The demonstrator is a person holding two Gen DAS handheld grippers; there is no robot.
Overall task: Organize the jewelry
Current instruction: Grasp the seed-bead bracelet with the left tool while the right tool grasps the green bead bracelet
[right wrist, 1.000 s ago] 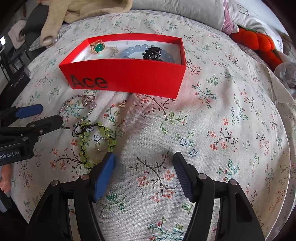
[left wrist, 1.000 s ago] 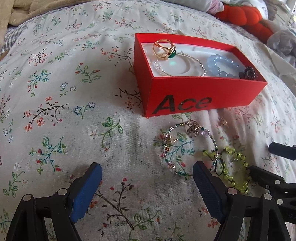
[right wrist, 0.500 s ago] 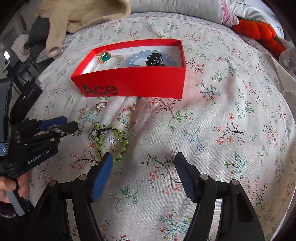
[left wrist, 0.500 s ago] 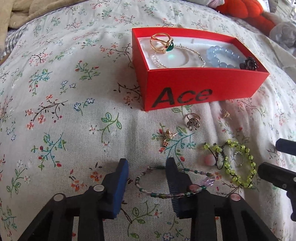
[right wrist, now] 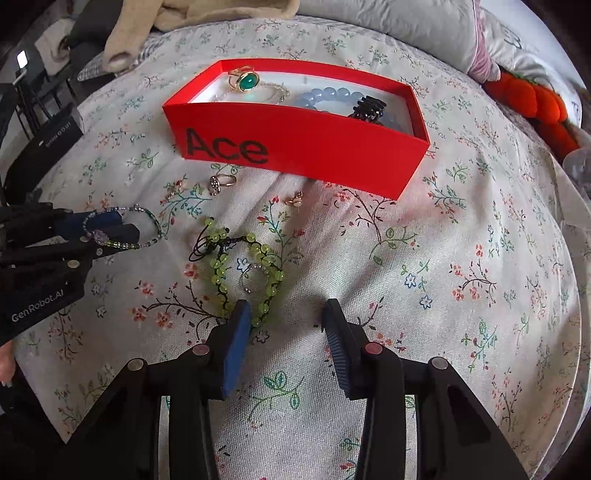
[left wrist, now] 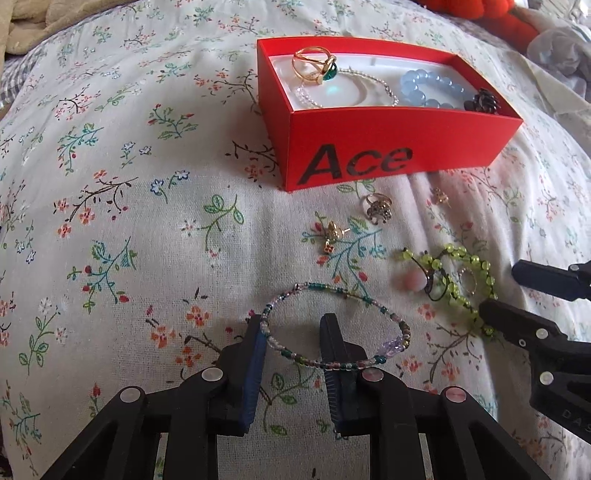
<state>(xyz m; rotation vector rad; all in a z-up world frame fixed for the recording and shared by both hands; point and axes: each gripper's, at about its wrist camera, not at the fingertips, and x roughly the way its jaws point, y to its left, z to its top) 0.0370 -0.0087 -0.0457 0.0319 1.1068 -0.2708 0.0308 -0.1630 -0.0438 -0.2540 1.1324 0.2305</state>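
Note:
A red "Ace" box (left wrist: 369,144) (right wrist: 314,147) on the floral bedspread holds a gold ring with a green stone (left wrist: 317,68), a thin chain, a blue bead bracelet (left wrist: 432,88) and a dark clip (left wrist: 485,101). My left gripper (left wrist: 293,328) (right wrist: 122,229) has its fingers inside the loop of a multicoloured seed-bead bracelet (left wrist: 332,291) (right wrist: 147,218), which hangs on them above the cloth. A green bead bracelet (left wrist: 458,273) (right wrist: 243,258) lies just ahead of my right gripper (right wrist: 282,325), which is open and empty.
A small dark-stone ring (left wrist: 378,206) (right wrist: 219,181), a gold charm earring (left wrist: 332,236) and a gold stud (left wrist: 439,195) (right wrist: 295,199) lie loose before the box. An orange plush (right wrist: 532,103) and a pillow (right wrist: 406,26) lie at the far right.
My left gripper narrowed from wide open and took up the seed-bead bracelet, lifting it off the cloth toward me. My right gripper moved nearer the green bracelet and narrowed.

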